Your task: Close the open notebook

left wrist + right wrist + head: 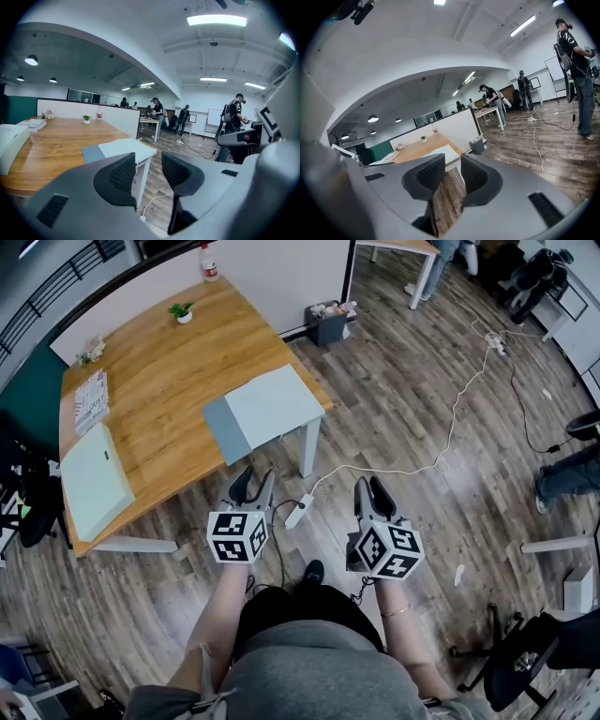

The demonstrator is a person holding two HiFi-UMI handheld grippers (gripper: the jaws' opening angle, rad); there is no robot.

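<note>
Pale blue-green and grey-blue, the open notebook (267, 409) lies flat on the near right corner of the wooden table (169, 371), with the broad pale leaf toward 2 o'clock and a narrower grey-blue strip toward 8 o'clock. Its outer edge comes just to the table's edge above the white leg. Both tools are well apart from it, held over the floor in front of the person: the left tool (253, 486) has the notebook at about 12 o'clock, and the right tool (372, 493) has it at about 10 o'clock. Each tool has its jaws apart with nothing between them, and through both gaps only floor and table are seen. The step in hand, I judge, is the approach, and nothing of the closing is done yet. To do it well, the person should come close enough that both tools reach over the corner. One tool can then take the free edge of one leaf while the other steadies the second leaf, so that the notebook does not slide off the near edge. Which leaf must fold over I cannot tell from here. The feet should mind the power strip (298, 512) on the floor ahead, and I take the other pale pad (94, 482) at the table's 9 o'clock side not to be the target.
</note>
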